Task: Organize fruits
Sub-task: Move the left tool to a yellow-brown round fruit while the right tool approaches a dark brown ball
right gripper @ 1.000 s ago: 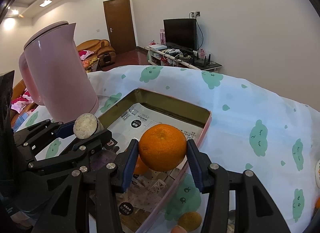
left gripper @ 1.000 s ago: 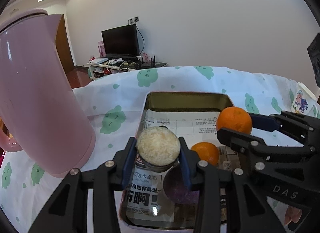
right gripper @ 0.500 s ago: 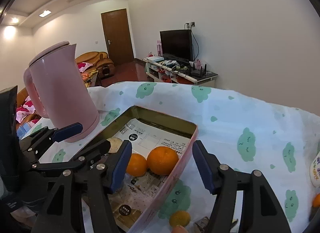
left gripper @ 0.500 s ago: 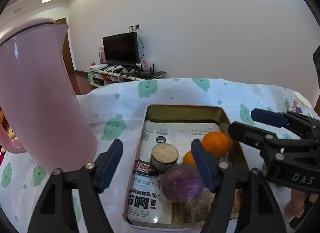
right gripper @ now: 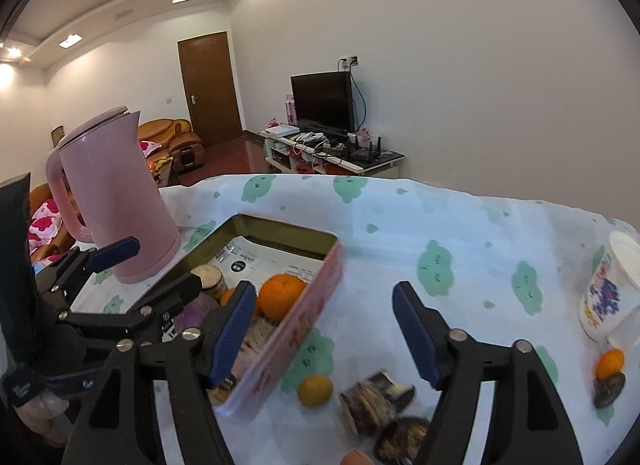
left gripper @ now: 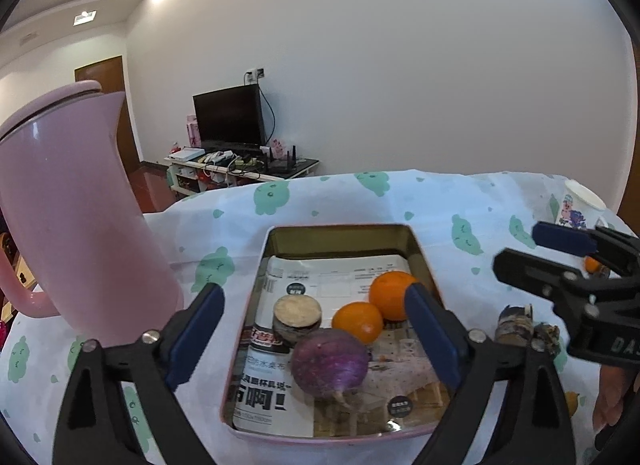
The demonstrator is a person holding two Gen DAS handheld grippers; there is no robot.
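Observation:
A pink tin tray point(left gripper: 418, 249) point(right gripper: 308, 321) lined with printed paper holds two oranges point(left gripper: 394, 295) point(left gripper: 357, 321), a round pale-cut piece point(left gripper: 297, 315) and a purple bulb point(left gripper: 330, 363). My left gripper point(left gripper: 316, 329) point(right gripper: 148, 269) hovers above the tray's near half, its jaws opening wide with nothing gripped. My right gripper point(right gripper: 324, 325) point(left gripper: 560, 249) hangs over the tray's right wall and the cloth, jaws also opening and empty. The larger orange point(right gripper: 281, 299) shows inside the tray just past its left finger.
A tall pink kettle point(left gripper: 72, 225) point(right gripper: 116, 201) stands left of the tray. On the cloth to the right lie a small orange point(right gripper: 315, 390), dark cut pieces point(right gripper: 376, 397), another small orange point(right gripper: 610, 363) and a printed paper cup point(right gripper: 612, 289).
The left gripper let go of the pale-cut piece and the right let go of the orange; both now lie in the tray. Both grippers opened and drew back and up.

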